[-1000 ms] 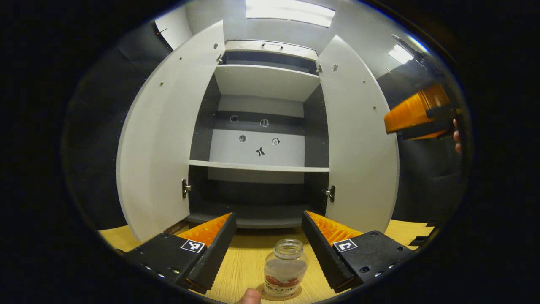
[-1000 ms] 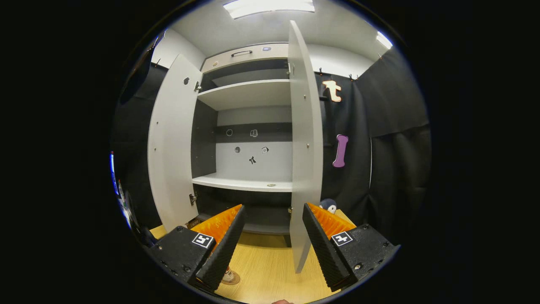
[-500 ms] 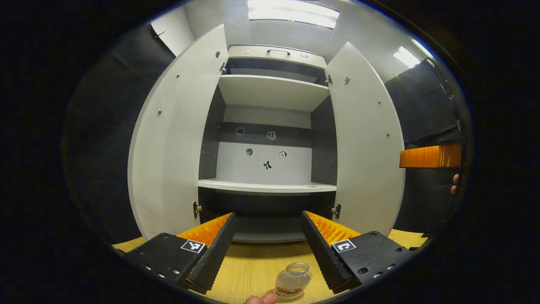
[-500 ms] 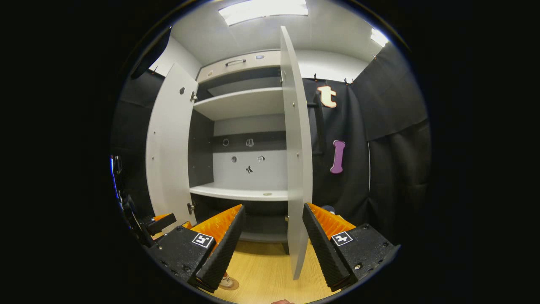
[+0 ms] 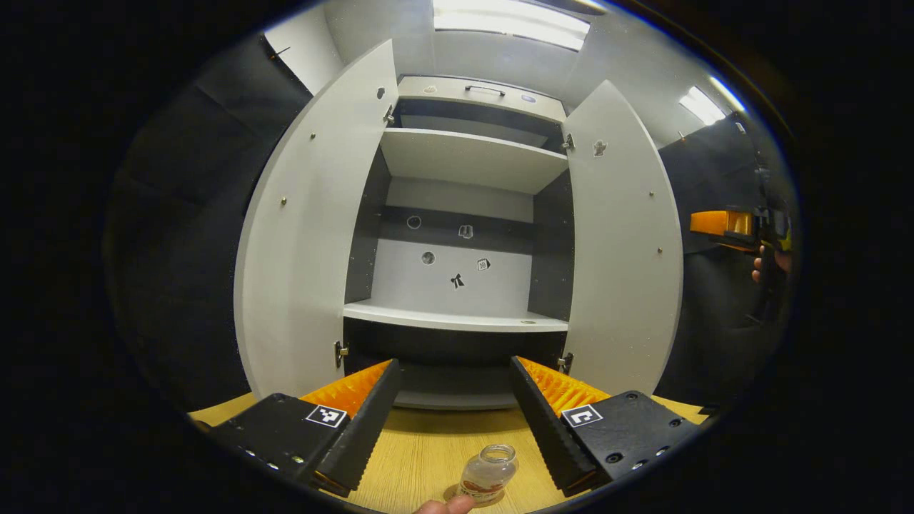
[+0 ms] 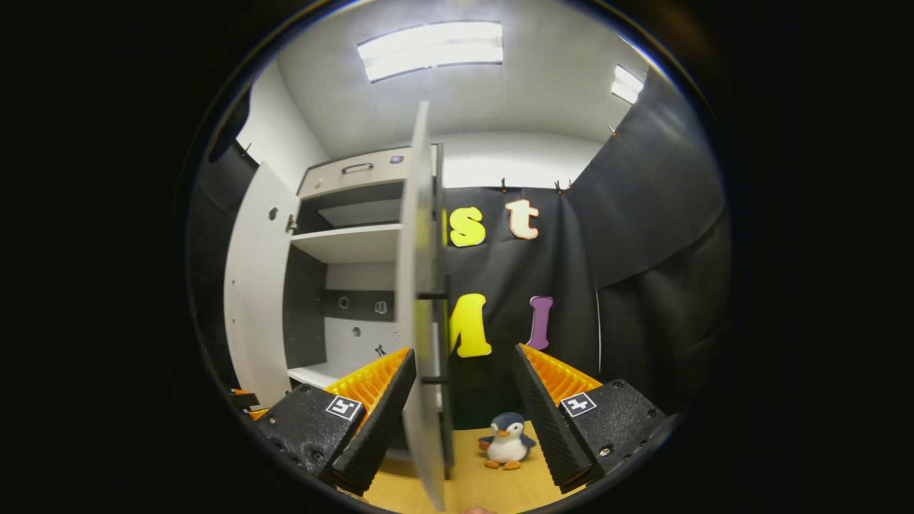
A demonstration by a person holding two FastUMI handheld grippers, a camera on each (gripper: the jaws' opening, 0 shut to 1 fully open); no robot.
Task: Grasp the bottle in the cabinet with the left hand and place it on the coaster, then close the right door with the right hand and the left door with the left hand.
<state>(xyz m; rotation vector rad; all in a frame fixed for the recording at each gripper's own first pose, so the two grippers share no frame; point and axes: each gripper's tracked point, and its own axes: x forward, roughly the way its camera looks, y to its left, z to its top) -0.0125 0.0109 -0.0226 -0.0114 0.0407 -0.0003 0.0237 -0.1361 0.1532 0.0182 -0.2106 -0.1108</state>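
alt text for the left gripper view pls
An open cabinet with both white doors swung wide and bare shelves faces the open left gripper. A small glass bottle stands on the wooden table below; the right gripper is held at far right.

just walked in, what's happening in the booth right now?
A person works a gripper in each hand at a cabinet with both doors open. The bottle stands on the coaster on the table, free of the left gripper, whose jaws are open. The right gripper, also open, faces the edge of the right door, not yet closed.
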